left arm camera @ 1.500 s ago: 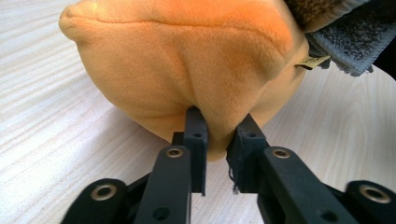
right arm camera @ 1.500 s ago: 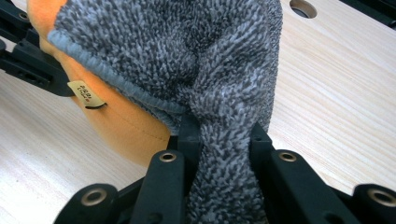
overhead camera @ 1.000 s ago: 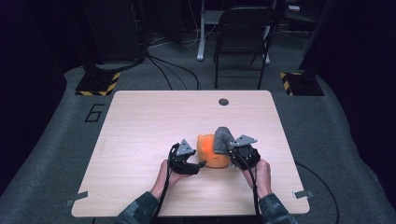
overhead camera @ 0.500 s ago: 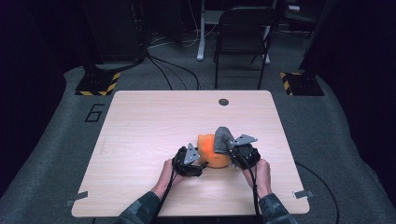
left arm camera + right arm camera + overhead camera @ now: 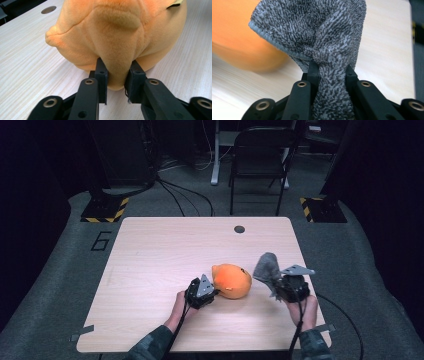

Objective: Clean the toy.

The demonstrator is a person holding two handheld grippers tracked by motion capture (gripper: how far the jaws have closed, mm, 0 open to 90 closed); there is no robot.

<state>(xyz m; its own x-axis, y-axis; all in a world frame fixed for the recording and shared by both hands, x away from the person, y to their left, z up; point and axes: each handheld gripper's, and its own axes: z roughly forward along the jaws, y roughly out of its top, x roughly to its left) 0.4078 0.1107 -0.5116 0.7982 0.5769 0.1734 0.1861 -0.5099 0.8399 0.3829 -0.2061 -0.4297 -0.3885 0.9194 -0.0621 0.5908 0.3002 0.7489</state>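
An orange plush toy [image 5: 231, 280] lies on the wooden table [image 5: 165, 250], near its front middle. My left gripper [image 5: 207, 292] sits at the toy's left side; its jaws have just been closing and now pinch a fold of the orange plush [image 5: 117, 50] between the pads. My right gripper [image 5: 277, 285] is off to the toy's right, shut on a bunched grey cloth [image 5: 267, 267] that stands up from its jaws. In the right gripper view the grey cloth [image 5: 324, 42] fills the gap between the jaws, with the orange toy [image 5: 242, 42] blurred behind at the left.
A small round dark hole [image 5: 239, 229] is set in the table near its far edge. A folding chair [image 5: 260, 160] stands on the floor beyond the table. Yellow-black striped plates [image 5: 105, 210] lie on the carpet at both far corners.
My right gripper has pulled the grey cloth off the toy and carried it to the right. My left gripper has slid in against the toy and shut on it.
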